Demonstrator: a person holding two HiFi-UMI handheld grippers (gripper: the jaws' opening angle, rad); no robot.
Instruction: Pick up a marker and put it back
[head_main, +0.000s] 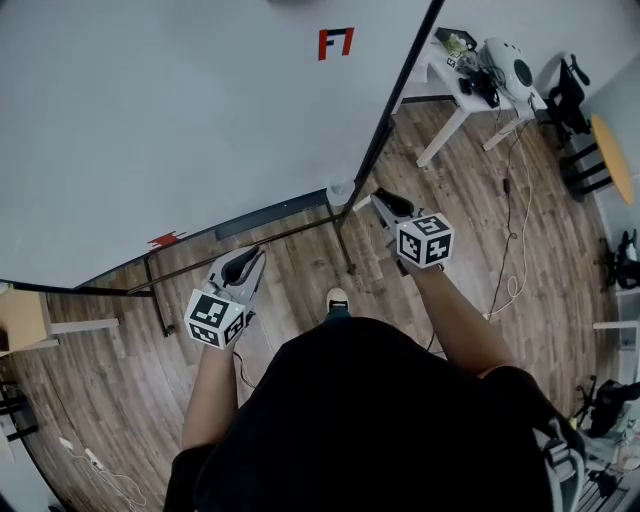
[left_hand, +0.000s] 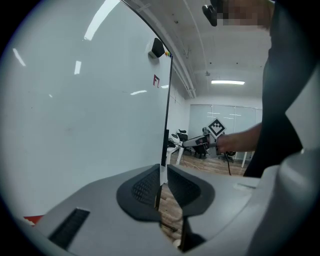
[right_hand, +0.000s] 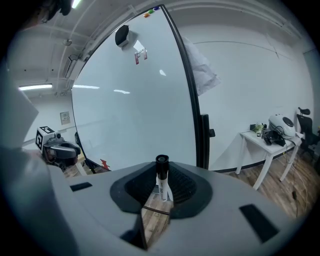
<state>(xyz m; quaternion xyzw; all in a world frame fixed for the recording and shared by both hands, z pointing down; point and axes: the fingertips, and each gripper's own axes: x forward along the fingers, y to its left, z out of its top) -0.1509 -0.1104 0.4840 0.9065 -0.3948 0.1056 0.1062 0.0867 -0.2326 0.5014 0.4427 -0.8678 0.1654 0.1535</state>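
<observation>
Standing in front of a large white whiteboard (head_main: 180, 120) with a black frame, the person has a grey two-jaw tool in each hand, both raised above the brown wood-plank floor (head_main: 300, 265).

The right gripper (right_hand: 160, 186) is clamped on a white marker (right_hand: 162, 184) with a black cap. The marker stands upright between the ribbed dark pads, with the cap poking up above them and the printed barrel running down through the gap. It is off the board and held in the air, in front of the board's right-hand edge. From above, the right gripper (head_main: 381, 201) points toward the black upright post at that edge.

The left gripper (left_hand: 161, 184) has its jaws set to a narrow slit with nothing in it; only the board's frame and the floor show through. It is held lower and to the left (head_main: 250, 259), aimed at the board's bottom rail.

A small red mark (head_main: 336, 43) sits high on the board. Off to the right, well apart from both hands, a white table (head_main: 452, 112) carries a clutter of gear against the wall.
</observation>
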